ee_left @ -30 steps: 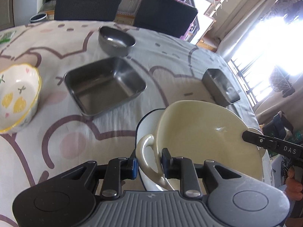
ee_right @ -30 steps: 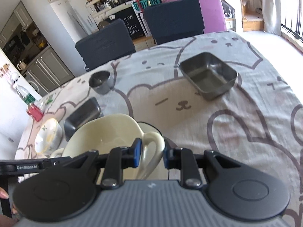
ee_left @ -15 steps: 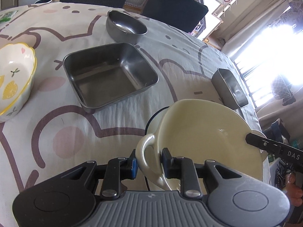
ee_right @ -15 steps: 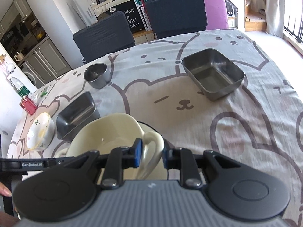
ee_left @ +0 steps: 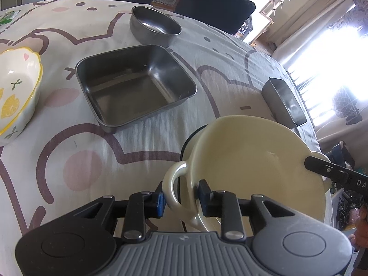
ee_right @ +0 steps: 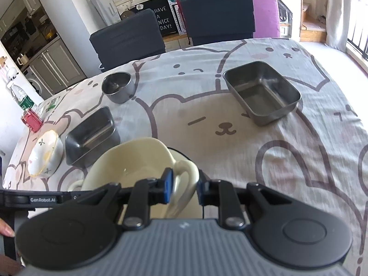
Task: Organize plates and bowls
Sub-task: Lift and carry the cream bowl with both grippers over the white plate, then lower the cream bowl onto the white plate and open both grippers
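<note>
A cream bowl (ee_left: 253, 161) with two loop handles is sitting tilted over a white plate with a dark rim (ee_left: 191, 138) near the front edge of the tabletop (ee_left: 69, 161), which is covered with a cloth printed with cartoon bears.

The left claw (ee_left: 180, 200) is straddling the bowl's near loop handle (ee_left: 174, 191). Its blue pads (ee_left: 160, 201) are standing on either side of the loop; the left pad is touching it, while a narrow gap is showing at the other pad. Its jaws have just been opening a little, with the handle between them, so the grip is looking loose rather than firm.

The right claw (ee_right: 182, 188) is closing around the opposite handle (ee_right: 186, 179), one blue pad (ee_right: 167, 185) pressing on the inner side of the loop and the other sitting just beside its outer side; the jaws are only narrowly apart and seem to be clamping the handle.

Beyond the bowl, a square steel tray (ee_left: 135, 85) is lying flat, with a round steel bowl (ee_left: 155, 26) behind it. A deeper steel tub (ee_right: 262, 94) is resting well apart to the right. A white ceramic bowl with lemon print (ee_left: 16, 92) is sitting at the left edge. Two dark chairs (ee_right: 218, 16) are standing at the far side.
</note>
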Demonstrator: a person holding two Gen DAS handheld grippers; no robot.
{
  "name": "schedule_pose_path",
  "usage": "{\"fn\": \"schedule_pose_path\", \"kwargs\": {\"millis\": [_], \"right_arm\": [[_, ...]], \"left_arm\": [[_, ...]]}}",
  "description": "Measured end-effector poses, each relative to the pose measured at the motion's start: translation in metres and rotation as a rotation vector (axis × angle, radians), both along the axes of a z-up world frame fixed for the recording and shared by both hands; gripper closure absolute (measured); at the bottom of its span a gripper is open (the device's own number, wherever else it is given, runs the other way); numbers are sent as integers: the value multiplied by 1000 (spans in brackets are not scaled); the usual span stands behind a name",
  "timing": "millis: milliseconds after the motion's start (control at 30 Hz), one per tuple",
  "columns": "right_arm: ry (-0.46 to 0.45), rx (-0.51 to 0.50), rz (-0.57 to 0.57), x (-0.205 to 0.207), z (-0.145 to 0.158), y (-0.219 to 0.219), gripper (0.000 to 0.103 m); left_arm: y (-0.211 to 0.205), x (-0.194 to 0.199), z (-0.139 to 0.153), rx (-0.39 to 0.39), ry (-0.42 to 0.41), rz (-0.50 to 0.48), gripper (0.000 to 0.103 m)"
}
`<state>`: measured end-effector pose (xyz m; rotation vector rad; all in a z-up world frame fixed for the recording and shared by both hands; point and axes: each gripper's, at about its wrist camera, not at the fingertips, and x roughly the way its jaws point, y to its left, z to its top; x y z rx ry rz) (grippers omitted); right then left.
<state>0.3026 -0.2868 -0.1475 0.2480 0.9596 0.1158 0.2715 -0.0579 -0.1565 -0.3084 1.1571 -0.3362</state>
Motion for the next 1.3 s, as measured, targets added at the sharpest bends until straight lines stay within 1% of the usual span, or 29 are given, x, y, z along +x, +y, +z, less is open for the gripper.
{"fn": "schedule_pose_path", "kwargs": {"millis": [267,467,567,733,933,1100,1300], "right_arm": [[11,-26,23,2,0,5,77],[24,-33,31,3,-4,6,77],[44,-55,45,5,-5,6,76],[65,-102,116,6,-5,10,74],[106,-158,177,7,-9,18,72],[124,-147,188,9,-11,14,72],[143,-130,170,14,-16,11,71]], "left_arm": [[0,1,-5,18,13,-3,70],[-2,1,-6,28,7,-17,70],[-5,0,-6,43,3,-30,70],[-4,1,-6,45,8,-25,70],[-5,0,-5,63,1,-50,70],[-7,-2,-3,73,-12,-65,70],[-10,-3,-3,77,-15,-80,71]]}}
